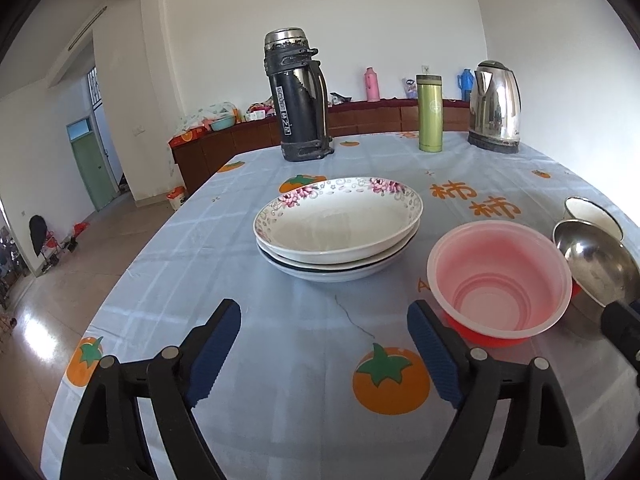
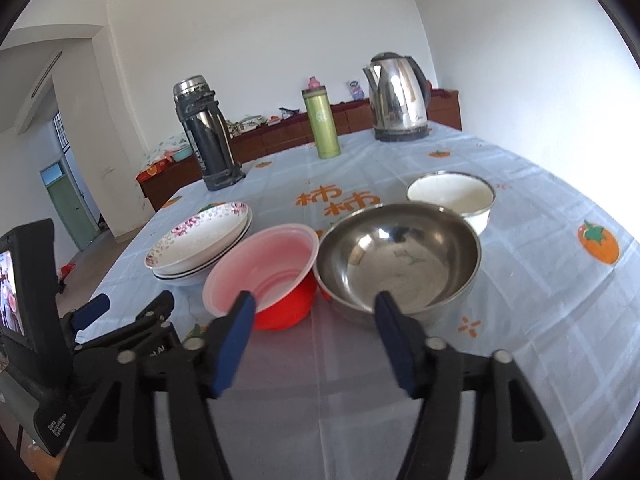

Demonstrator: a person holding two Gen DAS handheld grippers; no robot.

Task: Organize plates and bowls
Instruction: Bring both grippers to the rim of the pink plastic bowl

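Observation:
Three stacked plates [image 1: 338,228] [image 2: 200,246], the top one with a flowered rim, sit mid-table. To their right stands a plastic bowl, pink inside and red outside [image 1: 500,280] [image 2: 264,276]. A steel bowl [image 2: 400,256] [image 1: 600,264] is close beside it, with a white enamel bowl [image 2: 450,196] [image 1: 592,212] behind. My left gripper [image 1: 324,316] [image 2: 128,310] is open over bare cloth in front of the plates, its right finger next to the pink bowl. My right gripper [image 2: 316,300] [image 1: 624,332] is open; the steel bowl's near left rim lies between its fingers, and no pad visibly presses on it.
A blue tablecloth with orange fruit prints [image 1: 280,360] covers the table. At the back stand a dark thermos [image 1: 298,96] [image 2: 206,132], a green flask [image 1: 430,114] [image 2: 322,124] and a steel kettle [image 1: 496,106] [image 2: 398,96]. The table's left edge drops to the floor.

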